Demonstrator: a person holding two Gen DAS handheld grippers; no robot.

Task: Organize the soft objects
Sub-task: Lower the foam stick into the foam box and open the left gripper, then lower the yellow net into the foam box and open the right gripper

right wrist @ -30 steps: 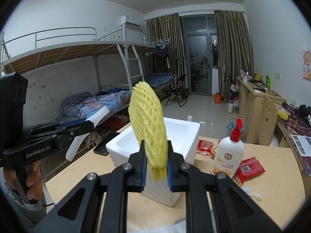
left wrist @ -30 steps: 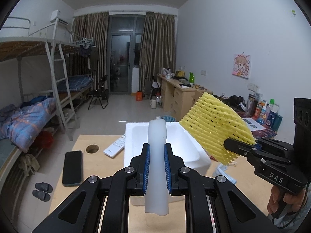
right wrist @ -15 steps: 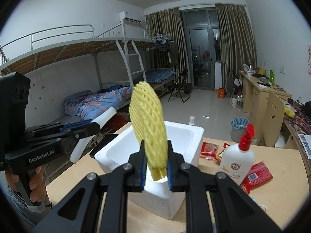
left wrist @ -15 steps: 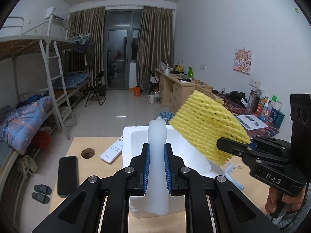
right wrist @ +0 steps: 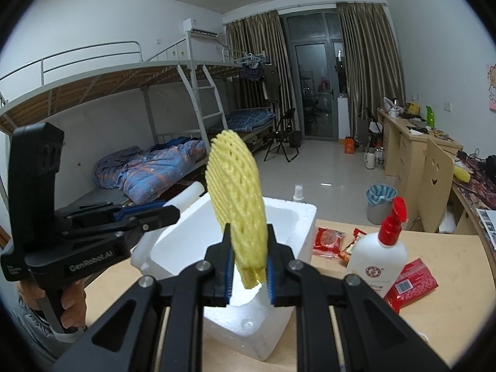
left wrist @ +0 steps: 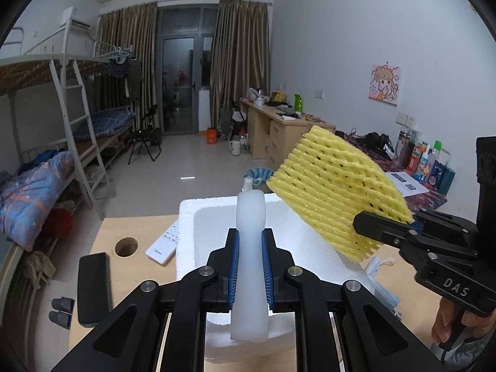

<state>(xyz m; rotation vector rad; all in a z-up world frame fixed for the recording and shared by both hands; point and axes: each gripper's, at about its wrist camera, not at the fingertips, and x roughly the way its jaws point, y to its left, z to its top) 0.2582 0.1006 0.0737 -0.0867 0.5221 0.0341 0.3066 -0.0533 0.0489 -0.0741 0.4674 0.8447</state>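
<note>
The left tool point(left wrist: 250, 274) is clamped on a white foam strip point(left wrist: 251, 266), which stands upright between its blue pads and sticks out above and below them. The right tool point(right wrist: 248, 268) grips the lower end of a yellow foam net point(right wrist: 237, 204); the net rises above the pads, leaning a little to the left in the right wrist view. In the left wrist view the same net point(left wrist: 338, 195) juts up and left from the right tool point(left wrist: 384, 232), with a hand point(left wrist: 449, 322) on the grip below. In the right wrist view the left tool point(right wrist: 164, 215) reaches in from the left, the strip's tip point(right wrist: 189, 195) showing past it.

Both pieces hang over a white foam box point(left wrist: 189, 245) that sits open on the wooden counter point(left wrist: 105, 235). Left of the box lie a white remote point(left wrist: 162, 245) and a dark phone point(left wrist: 93, 288), beside a round hole point(left wrist: 126, 247) in the counter. On the box's other side stand a white bottle with a red cap point(right wrist: 379, 254) and red snack packets point(right wrist: 409, 282).

Farther off are bunk beds point(left wrist: 46, 155), a chair point(right wrist: 435, 183), desks point(left wrist: 279, 130) along the wall, a bin point(right wrist: 379, 203) and curtains point(left wrist: 238, 62) at a glass door.
</note>
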